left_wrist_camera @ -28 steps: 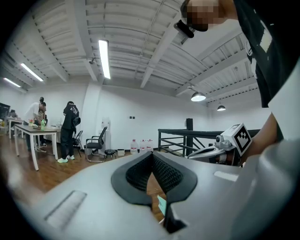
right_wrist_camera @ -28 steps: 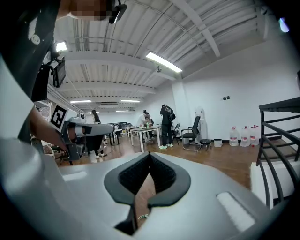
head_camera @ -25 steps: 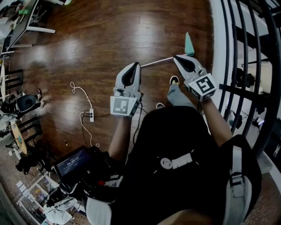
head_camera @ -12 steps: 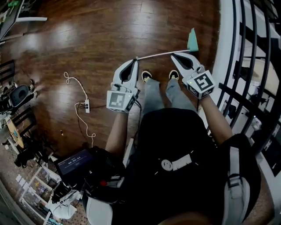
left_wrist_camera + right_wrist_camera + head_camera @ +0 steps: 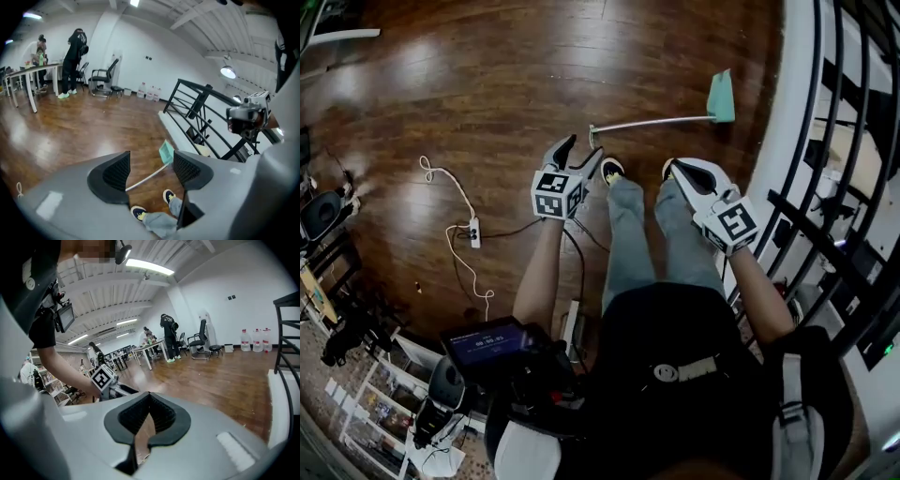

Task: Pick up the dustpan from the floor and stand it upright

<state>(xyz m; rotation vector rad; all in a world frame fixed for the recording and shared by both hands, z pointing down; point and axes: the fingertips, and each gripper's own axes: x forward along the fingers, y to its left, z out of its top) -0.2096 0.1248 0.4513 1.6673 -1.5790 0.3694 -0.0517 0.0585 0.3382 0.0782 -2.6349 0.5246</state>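
The dustpan lies flat on the wooden floor, its teal pan (image 5: 721,97) near the white ledge and its thin metal handle (image 5: 649,122) reaching left. My left gripper (image 5: 584,148) hovers close to the handle's free end, jaws opening and nothing between the pads. In the left gripper view the handle (image 5: 145,177) and pan (image 5: 165,152) show through the gap of the left gripper (image 5: 151,169), lying on the floor beyond it. My right gripper (image 5: 675,169) is shut and empty above the person's right shoe, short of the handle. The right gripper view shows the right gripper (image 5: 149,398) with its pads together.
A black railing (image 5: 834,141) on a white ledge (image 5: 783,112) borders the right side. The person's shoes (image 5: 612,171) stand just below the handle. A power strip with white cable (image 5: 473,232) lies at left. Tables, a chair and people (image 5: 75,51) are far across the room.
Both grippers have dropped toward the floor, the left one further. The left gripper's jaws went from shut to wide apart. The dustpan has stayed where it lay.
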